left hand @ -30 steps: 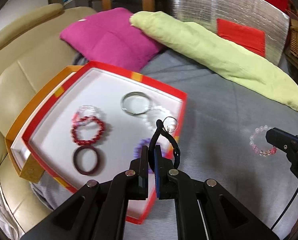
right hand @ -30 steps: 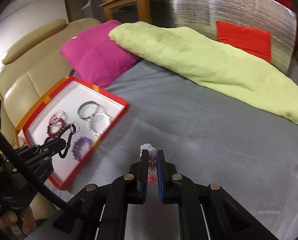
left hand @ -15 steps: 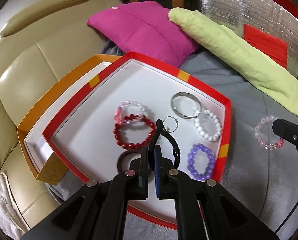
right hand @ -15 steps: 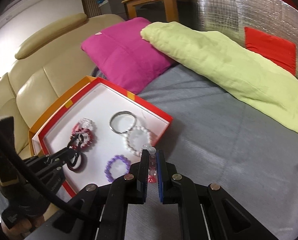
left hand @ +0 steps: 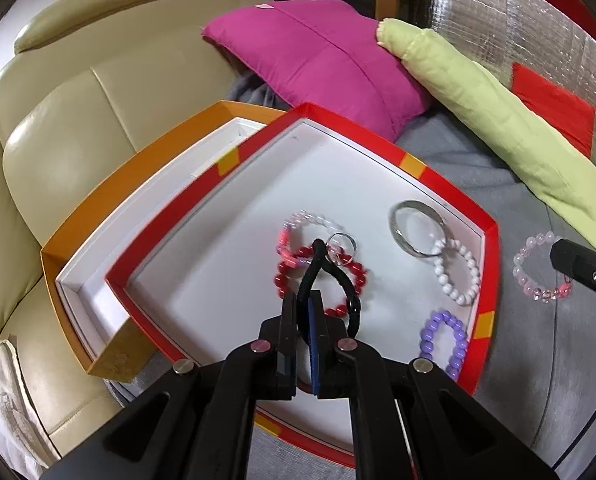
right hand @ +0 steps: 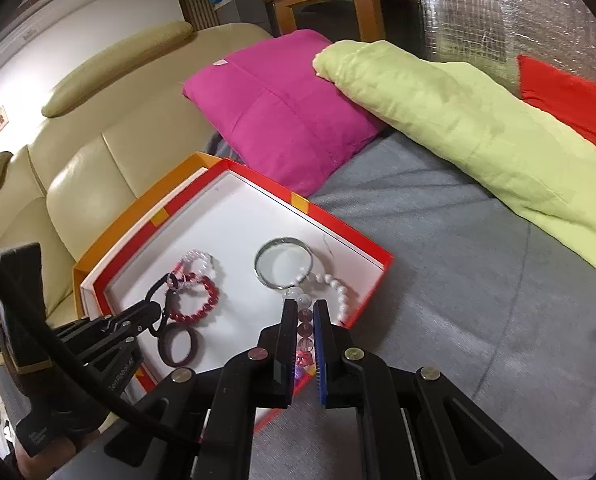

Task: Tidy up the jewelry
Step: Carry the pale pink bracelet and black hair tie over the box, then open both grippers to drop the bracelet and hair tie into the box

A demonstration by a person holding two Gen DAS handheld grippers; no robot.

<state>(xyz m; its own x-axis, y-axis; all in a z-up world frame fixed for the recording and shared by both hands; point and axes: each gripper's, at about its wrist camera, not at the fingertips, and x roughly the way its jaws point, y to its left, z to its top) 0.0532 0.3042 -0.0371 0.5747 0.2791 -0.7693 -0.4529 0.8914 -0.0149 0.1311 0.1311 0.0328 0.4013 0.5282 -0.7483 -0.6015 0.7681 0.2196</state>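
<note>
Over the red tray (left hand: 450, 194), your left gripper (left hand: 302, 300) is clamped on the black cord loop (left hand: 350, 280); your right gripper (right hand: 302, 312) pinches the pink bead bracelet (right hand: 304, 320) at the tray's edge.

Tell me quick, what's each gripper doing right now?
Left gripper: shut on the black cord with a ring.
Right gripper: shut on the pink bead bracelet.
</note>
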